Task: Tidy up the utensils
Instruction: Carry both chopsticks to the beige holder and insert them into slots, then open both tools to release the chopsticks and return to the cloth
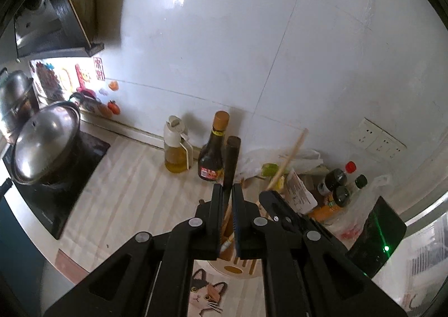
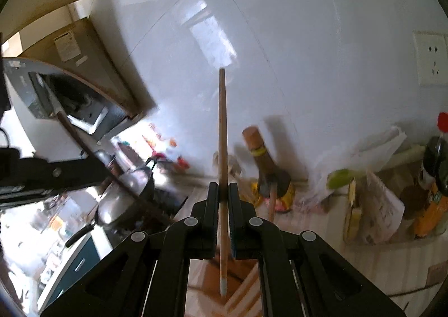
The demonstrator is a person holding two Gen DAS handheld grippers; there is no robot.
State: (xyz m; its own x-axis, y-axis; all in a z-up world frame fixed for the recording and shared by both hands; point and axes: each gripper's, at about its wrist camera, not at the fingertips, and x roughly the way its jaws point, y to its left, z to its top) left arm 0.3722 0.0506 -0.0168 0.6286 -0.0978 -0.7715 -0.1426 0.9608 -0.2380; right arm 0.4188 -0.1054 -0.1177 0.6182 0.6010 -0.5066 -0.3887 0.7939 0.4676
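Left gripper [image 1: 227, 191] fingers clenched on dark-handled utensil [image 1: 232, 160]; right gripper [image 2: 223, 191] clamps chopstick [image 2: 222, 132]. Both over wooden holder [image 1: 238, 268] on desk. Next: lower tips into slots.

On the tabletop [image 1: 126, 191], an oil dispenser [image 1: 175, 149] stood against the wall, just left of a sauce bottle [image 1: 214, 149]. A lidded pot [image 1: 44, 146] sat on the cooktop [image 1: 81, 177] far left. Spice jars [image 1: 340, 185] clustered right, below the wall socket [image 1: 380, 138]. My utensil holder [image 1: 238, 266] stood nearest me.
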